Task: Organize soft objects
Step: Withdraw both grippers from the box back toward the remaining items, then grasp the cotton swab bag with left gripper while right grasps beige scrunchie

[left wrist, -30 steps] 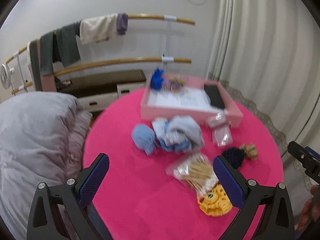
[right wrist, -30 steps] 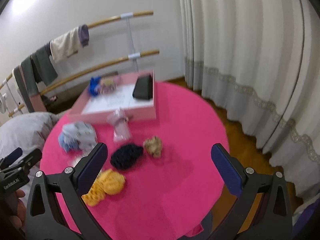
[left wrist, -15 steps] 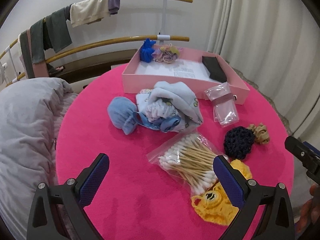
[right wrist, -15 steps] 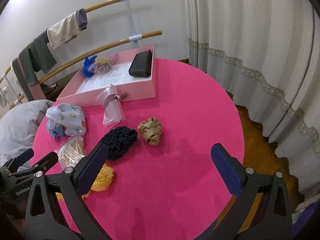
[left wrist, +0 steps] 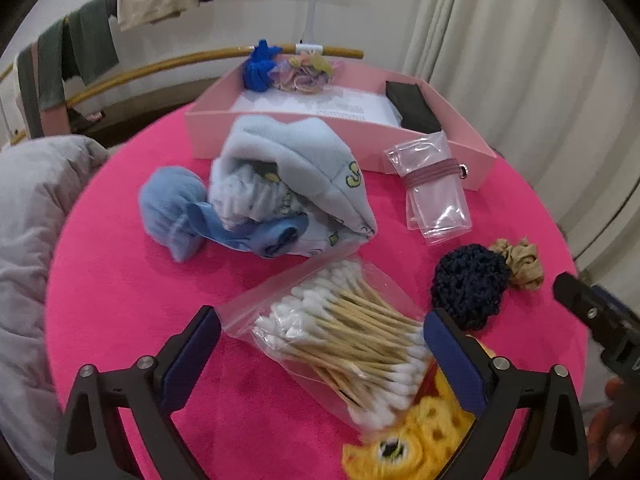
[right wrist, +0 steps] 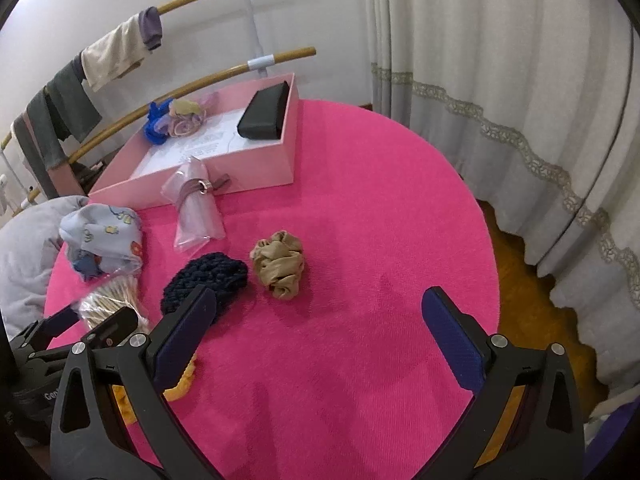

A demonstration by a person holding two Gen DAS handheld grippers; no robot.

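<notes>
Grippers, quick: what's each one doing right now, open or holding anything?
Left gripper: open, holding nothing, its fingers either side of the bag of cotton swabs.
Right gripper: open, empty, above the pink table.

Right gripper [right wrist: 320, 328]: wide open, hovering over pink table [right wrist: 380, 220]
Tan scrunchie [right wrist: 279, 265]: just beside navy knit piece [right wrist: 206, 278]
Pink box [right wrist: 256, 168]: holding black case [right wrist: 264, 112]
Left gripper [right wrist: 86, 326]: lower left, near cotton swabs [right wrist: 106, 304]

Left gripper [left wrist: 318, 354]: black triangular frames, silver screws.
Right gripper [right wrist: 320, 326]: same black frames.
Fingers [right wrist: 452, 336]: dark blue ribbed pads.
Hand [left wrist: 610, 428]: bare skin, lower right edge.
</notes>
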